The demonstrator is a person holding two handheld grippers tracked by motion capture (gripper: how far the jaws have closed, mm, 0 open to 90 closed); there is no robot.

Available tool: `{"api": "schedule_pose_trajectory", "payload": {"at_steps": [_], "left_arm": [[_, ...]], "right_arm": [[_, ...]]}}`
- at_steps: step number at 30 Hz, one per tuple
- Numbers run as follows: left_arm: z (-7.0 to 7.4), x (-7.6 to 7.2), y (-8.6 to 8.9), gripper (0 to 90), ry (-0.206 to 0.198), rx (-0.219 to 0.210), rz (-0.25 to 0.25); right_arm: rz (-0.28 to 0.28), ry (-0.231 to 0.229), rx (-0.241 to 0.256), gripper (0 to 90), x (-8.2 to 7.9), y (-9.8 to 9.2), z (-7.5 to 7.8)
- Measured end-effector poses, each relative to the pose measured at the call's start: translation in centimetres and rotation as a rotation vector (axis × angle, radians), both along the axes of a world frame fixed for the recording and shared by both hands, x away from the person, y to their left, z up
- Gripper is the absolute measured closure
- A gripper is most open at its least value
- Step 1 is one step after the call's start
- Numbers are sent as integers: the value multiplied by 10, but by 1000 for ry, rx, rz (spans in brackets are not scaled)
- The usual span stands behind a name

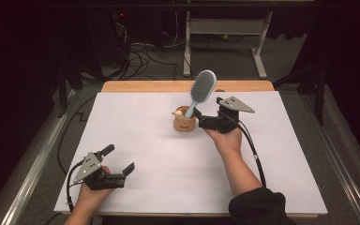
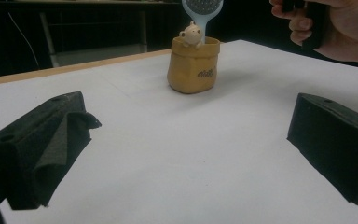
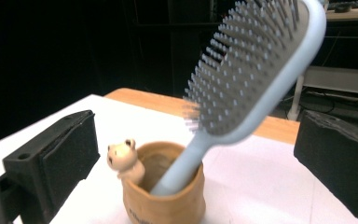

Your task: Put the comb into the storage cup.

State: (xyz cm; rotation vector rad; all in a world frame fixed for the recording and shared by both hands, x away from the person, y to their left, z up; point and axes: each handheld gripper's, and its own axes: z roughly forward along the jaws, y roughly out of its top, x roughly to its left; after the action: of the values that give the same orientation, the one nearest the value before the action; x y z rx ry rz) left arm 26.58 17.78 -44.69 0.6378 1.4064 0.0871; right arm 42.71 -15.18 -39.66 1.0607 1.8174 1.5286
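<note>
**Hairbrush standing in the bear pot, both claws empty**

Your left gripper (image 1: 120,161) rests low at the near edge of the white table (image 1: 140,187) with its jaws spread wide and nothing between them; it looks parked, out of the way. Ahead of it and well apart stands the tan sack-shaped pot (image 2: 193,65)

Your right gripper (image 1: 199,117) sits just beside that pot, jaws also wide, gripping nothing. Between and just beyond its jaws the light blue hairbrush (image 3: 242,88) stands handle-down in the pot (image 3: 165,196), leaning up and away with its bristles facing the claw. The lean likely comes from the handle resting against the rim, since the pot is too short to hold it upright

A small bear figure (image 3: 123,158) perches on the rim on the side away from the handle; whether anything else lies inside is hidden
</note>
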Motion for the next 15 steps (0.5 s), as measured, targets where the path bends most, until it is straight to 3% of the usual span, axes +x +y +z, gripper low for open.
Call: {"api": "schedule_pose_trajectory", "payload": {"at_steps": [15], "left_arm": [[-2,2,1,2,6,6,9]], "right_arm": [[32,33,-49,5,-33,-20,-27]]}}
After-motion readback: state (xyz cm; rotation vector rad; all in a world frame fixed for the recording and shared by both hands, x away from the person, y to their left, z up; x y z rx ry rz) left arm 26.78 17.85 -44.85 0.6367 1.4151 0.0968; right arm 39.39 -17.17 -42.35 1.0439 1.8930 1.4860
